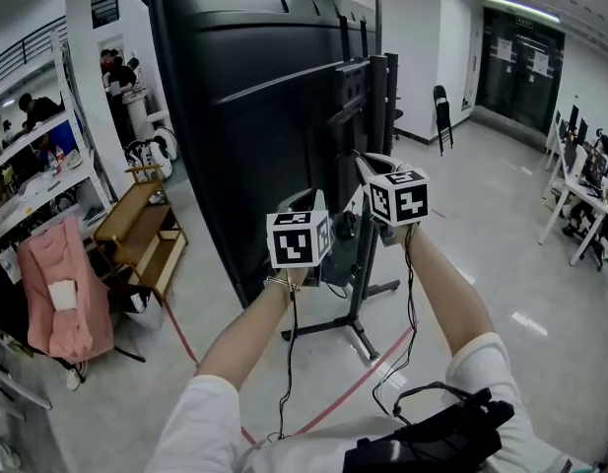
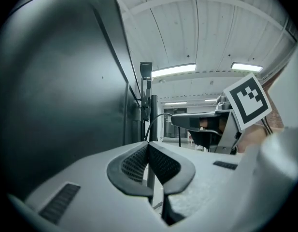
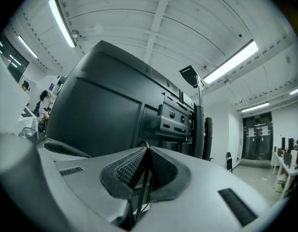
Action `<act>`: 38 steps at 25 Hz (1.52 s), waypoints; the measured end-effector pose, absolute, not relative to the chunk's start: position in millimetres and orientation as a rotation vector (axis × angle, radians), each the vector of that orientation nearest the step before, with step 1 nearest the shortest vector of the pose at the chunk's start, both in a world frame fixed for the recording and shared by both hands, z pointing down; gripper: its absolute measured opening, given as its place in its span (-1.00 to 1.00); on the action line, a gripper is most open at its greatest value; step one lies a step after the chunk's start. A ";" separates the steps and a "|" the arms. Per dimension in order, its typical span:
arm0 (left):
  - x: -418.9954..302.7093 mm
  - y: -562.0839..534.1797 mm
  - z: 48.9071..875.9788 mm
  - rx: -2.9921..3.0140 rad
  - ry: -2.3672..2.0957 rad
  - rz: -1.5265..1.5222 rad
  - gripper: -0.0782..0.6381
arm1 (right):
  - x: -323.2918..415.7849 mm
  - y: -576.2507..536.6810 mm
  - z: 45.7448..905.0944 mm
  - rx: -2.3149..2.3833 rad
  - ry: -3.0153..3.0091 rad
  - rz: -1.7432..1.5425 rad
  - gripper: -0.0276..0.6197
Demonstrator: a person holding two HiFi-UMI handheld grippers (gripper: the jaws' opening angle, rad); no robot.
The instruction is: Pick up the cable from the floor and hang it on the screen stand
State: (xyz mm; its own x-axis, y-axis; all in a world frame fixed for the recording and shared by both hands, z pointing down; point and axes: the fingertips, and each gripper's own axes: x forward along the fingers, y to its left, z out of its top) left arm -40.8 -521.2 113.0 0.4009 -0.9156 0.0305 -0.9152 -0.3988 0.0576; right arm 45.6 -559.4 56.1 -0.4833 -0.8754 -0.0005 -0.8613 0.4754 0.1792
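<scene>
The right gripper (image 3: 148, 150), low centre of its view, is clamped on the black cable (image 3: 140, 187) before the screen (image 3: 103, 112). The left gripper (image 2: 148, 146) is closed, pads touching, holding nothing.

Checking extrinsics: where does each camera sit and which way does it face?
Head view: on the head, looking down at the screen from behind; left gripper, right gripper, both forearms show.
Left gripper view: along its shut jaws, ceilingward; the cable arcs to the right gripper.
Right gripper view: along its jaws, shut on the cable, ceilingward.
Shared: the screen, all three.
</scene>
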 end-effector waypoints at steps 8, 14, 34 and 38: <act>-35.9 -550.5 63.5 2.597 -1.716 -0.015 -0.78 | 40.1 -576.0 -15.9 1.553 -2.622 -0.374 -0.82; -35.2 -572.2 11.8 2.604 -1.781 -0.015 -0.77 | 39.8 -598.8 -74.8 1.567 -2.610 -0.441 -0.82; -28.1 -615.7 -43.6 2.543 -1.881 -0.062 -0.78 | 66.4 -676.6 -127.7 1.683 -2.723 -0.339 -0.82; -20.8 -620.6 -34.3 2.548 -1.870 -0.034 -0.78 | 72.0 -686.5 -116.8 1.683 -2.772 -0.322 -0.82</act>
